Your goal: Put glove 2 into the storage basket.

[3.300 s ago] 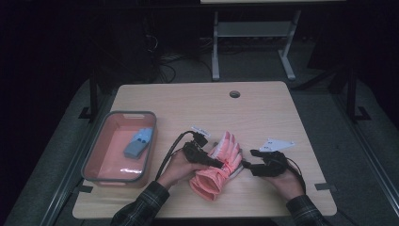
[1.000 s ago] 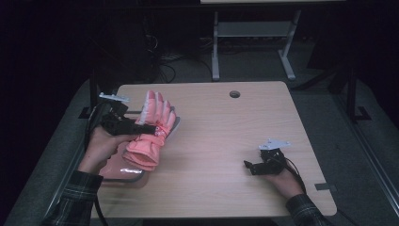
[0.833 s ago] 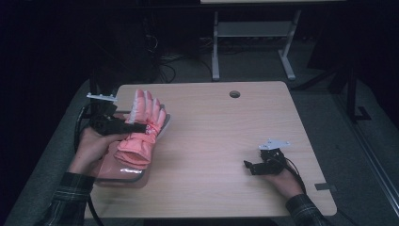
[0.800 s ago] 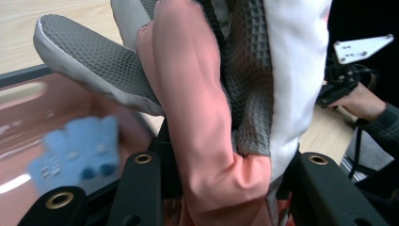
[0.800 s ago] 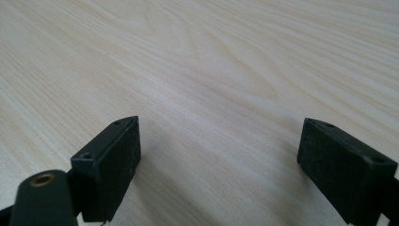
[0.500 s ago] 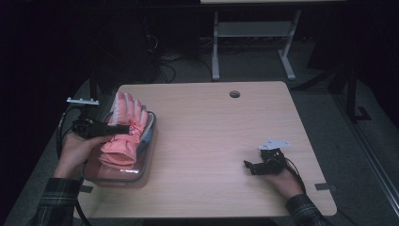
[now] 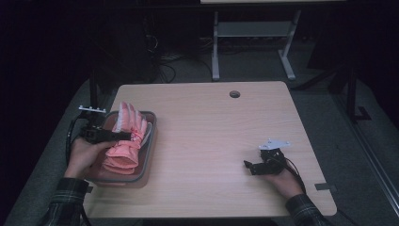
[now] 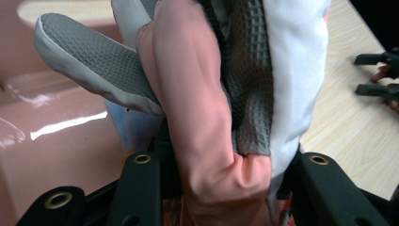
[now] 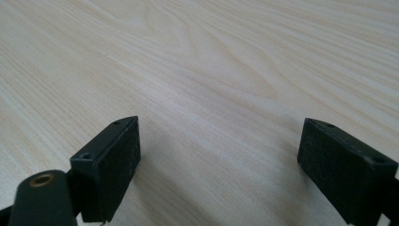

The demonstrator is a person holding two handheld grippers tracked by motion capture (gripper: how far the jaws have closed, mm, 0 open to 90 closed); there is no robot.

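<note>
A pink glove [image 7: 126,139] with grey textured palm patches [image 8: 244,70] hangs over the pink tray [image 7: 148,150] at the table's left edge. My left gripper [image 7: 123,136] is shut on the glove, whose fabric is pinched between the two black jaws in the left gripper view. A light blue object [image 8: 134,127] shows behind the glove inside the tray. My right gripper [image 7: 250,166] rests on the wooden table [image 7: 211,127] at the right front, open with bare wood [image 9: 216,141] between its fingers [image 9: 113,160].
A round cable hole [image 7: 234,94] sits near the table's far edge. A grey metal frame [image 7: 254,37] stands on the floor behind the table. The other gripper's black tips [image 8: 376,75] show far off at the right of the left gripper view.
My left gripper carried the glove from the table's middle leftward to over the tray, and it now hangs lower there. The right gripper let go of the glove and stayed put.
</note>
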